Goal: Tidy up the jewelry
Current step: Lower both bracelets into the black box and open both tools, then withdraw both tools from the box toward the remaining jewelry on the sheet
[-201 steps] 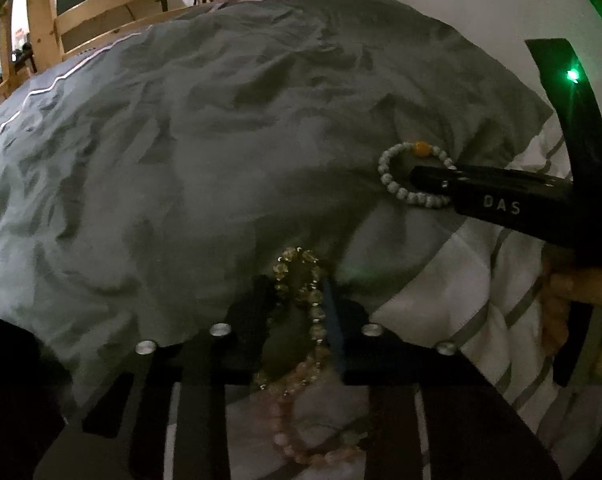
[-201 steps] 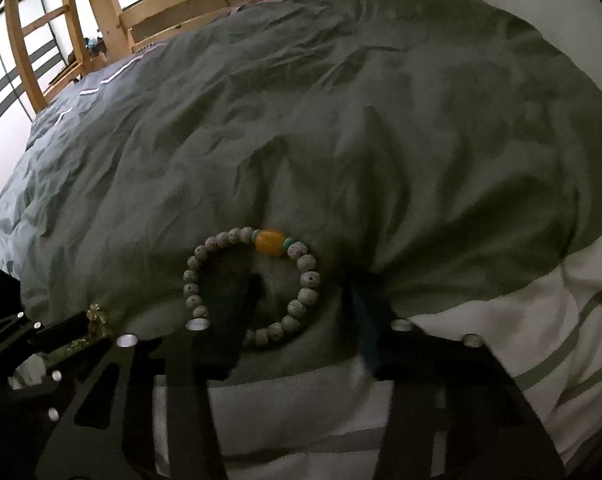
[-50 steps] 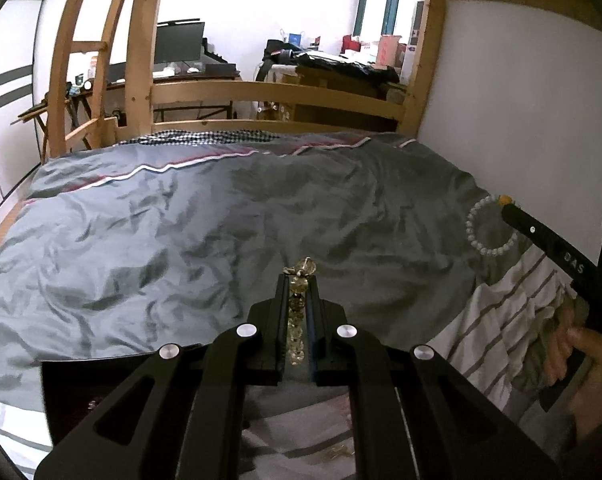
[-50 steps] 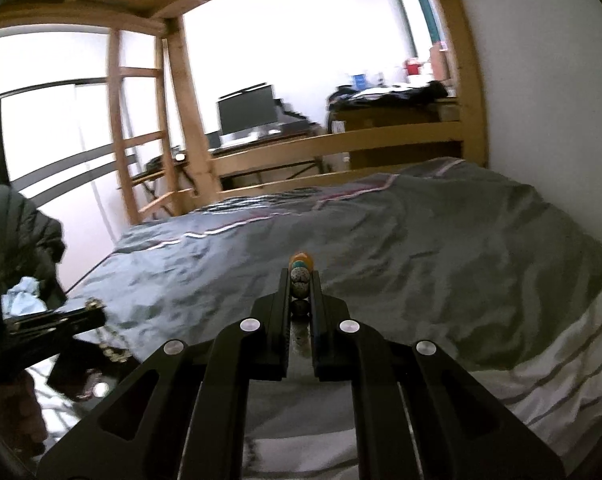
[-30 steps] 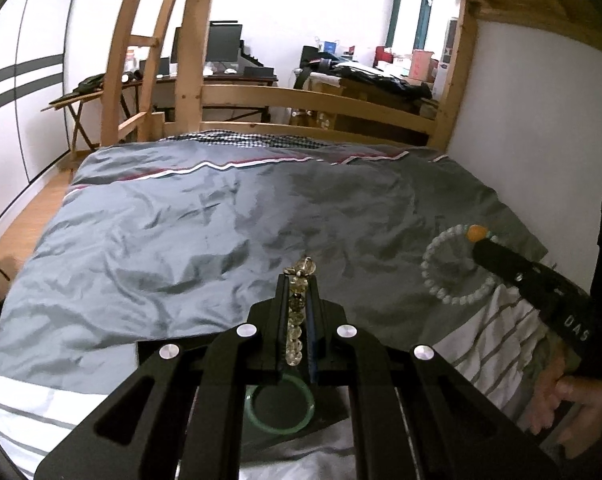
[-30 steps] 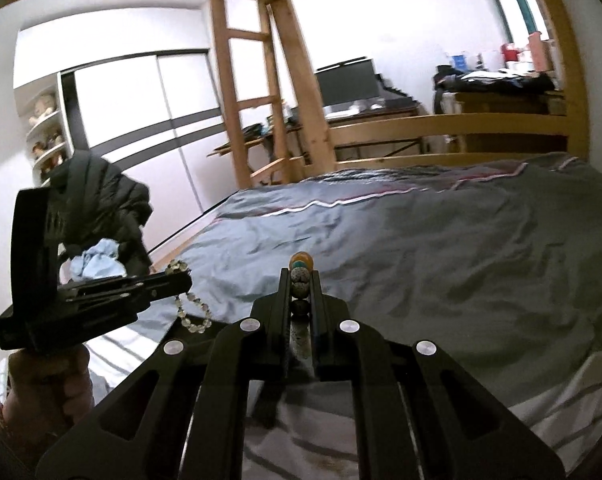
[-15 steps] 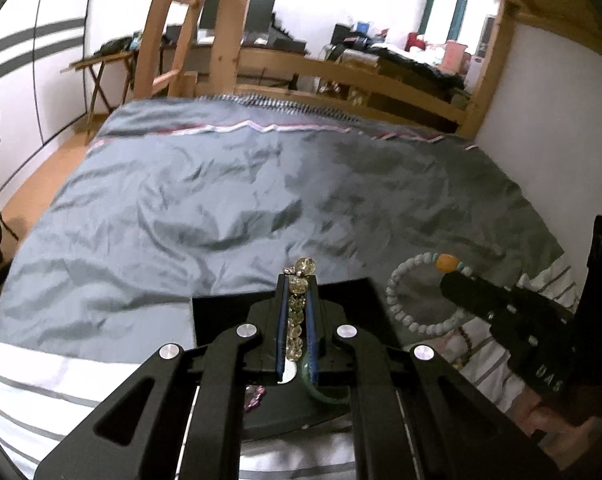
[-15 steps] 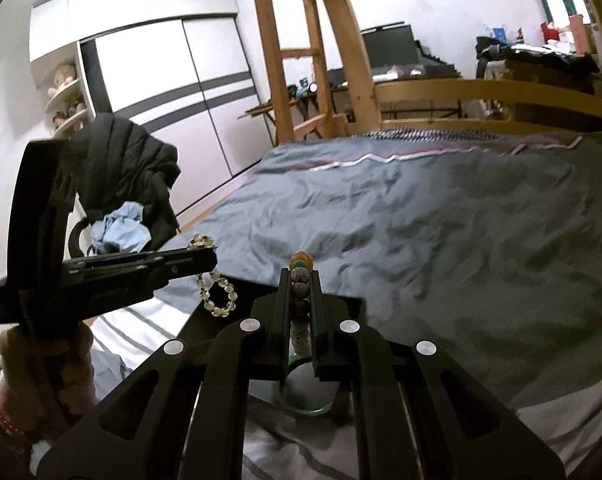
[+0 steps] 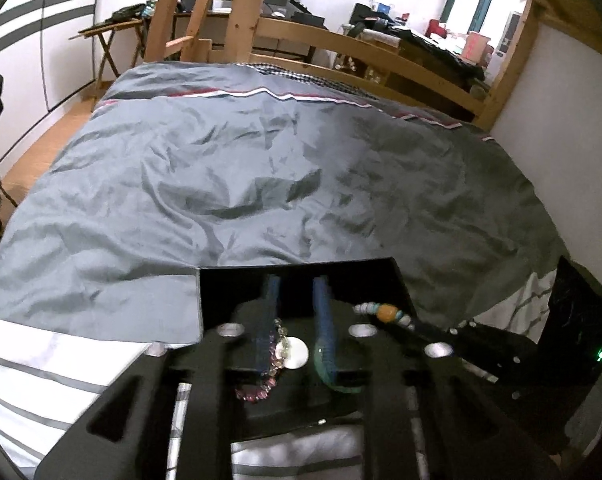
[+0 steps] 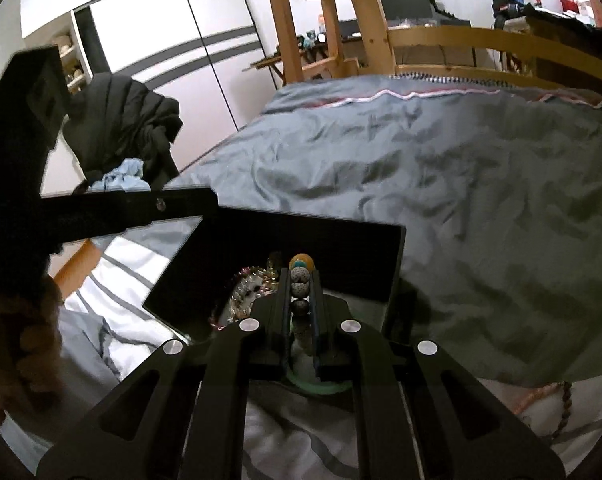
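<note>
A black tray (image 9: 297, 268) lies on the bed's near end. My left gripper (image 9: 296, 286) hangs over it, its jaws opening, and no pad presses on anything. Below them in the tray lie a clear-bead bracelet (image 9: 280, 338), a pink bracelet (image 9: 257, 392) and a green bangle (image 9: 335, 384). From the right, the right gripper brings a white bead bracelet with an orange bead (image 9: 385, 312) over the tray's edge. In the right wrist view my right gripper (image 10: 300, 276) is shut on that bracelet (image 10: 300, 268) above the tray (image 10: 333, 240). The left gripper's body (image 10: 121, 208) crosses the left side.
A rumpled grey duvet (image 9: 261, 160) covers the bed beyond the tray, with striped white bedding (image 9: 61, 360) nearer. The wooden bed frame (image 9: 341, 40) stands behind and a wall (image 9: 561, 100) on the right. A dark coat (image 10: 125, 124) hangs at the left. A brown cord (image 10: 561, 396) lies at the lower right.
The left jaws have parted and let the clear-bead bracelet fall into the tray. Both grippers have sunk toward the tray, and the right one has carried the white bracelet over it.
</note>
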`<state>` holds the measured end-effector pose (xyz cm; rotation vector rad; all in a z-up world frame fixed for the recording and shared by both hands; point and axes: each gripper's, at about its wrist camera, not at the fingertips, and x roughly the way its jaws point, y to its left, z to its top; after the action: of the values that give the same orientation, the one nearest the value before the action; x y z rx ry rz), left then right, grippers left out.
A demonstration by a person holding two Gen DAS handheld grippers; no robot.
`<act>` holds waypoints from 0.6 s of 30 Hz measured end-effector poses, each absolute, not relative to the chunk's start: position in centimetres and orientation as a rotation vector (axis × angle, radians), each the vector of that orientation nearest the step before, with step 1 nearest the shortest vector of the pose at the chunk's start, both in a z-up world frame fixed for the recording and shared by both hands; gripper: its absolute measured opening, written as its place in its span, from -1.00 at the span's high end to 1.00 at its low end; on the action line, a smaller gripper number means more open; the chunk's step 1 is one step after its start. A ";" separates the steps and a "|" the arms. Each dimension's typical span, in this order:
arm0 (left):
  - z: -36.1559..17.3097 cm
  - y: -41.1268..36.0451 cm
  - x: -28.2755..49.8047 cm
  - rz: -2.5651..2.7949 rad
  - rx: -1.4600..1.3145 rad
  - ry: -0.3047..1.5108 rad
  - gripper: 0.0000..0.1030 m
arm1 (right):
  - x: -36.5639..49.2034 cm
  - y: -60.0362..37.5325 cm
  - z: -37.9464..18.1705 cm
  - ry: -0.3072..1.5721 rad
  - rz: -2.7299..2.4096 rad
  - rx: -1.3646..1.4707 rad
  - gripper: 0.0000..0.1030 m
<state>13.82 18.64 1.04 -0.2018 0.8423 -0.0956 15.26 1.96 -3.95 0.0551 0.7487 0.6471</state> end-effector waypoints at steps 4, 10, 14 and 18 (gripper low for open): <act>1.6 19.1 13.4 -0.065 -0.216 0.803 -0.08 | 14.9 1.3 -3.4 0.732 0.651 0.074 -0.24; 2.1 19.3 13.0 -0.022 -0.235 0.770 -0.56 | 13.7 -0.6 -1.2 0.659 0.615 0.099 -0.75; 2.9 18.9 12.2 -0.030 -0.275 0.745 -0.68 | 13.1 -3.8 0.5 0.647 0.538 0.102 -0.80; 3.6 16.8 11.4 -0.049 -0.251 0.731 -0.71 | 11.9 -9.4 2.8 0.630 0.411 0.107 -0.93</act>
<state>11.43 16.78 3.61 -0.2514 0.7310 -0.0493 11.94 -9.38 2.84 0.1074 0.6298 0.4111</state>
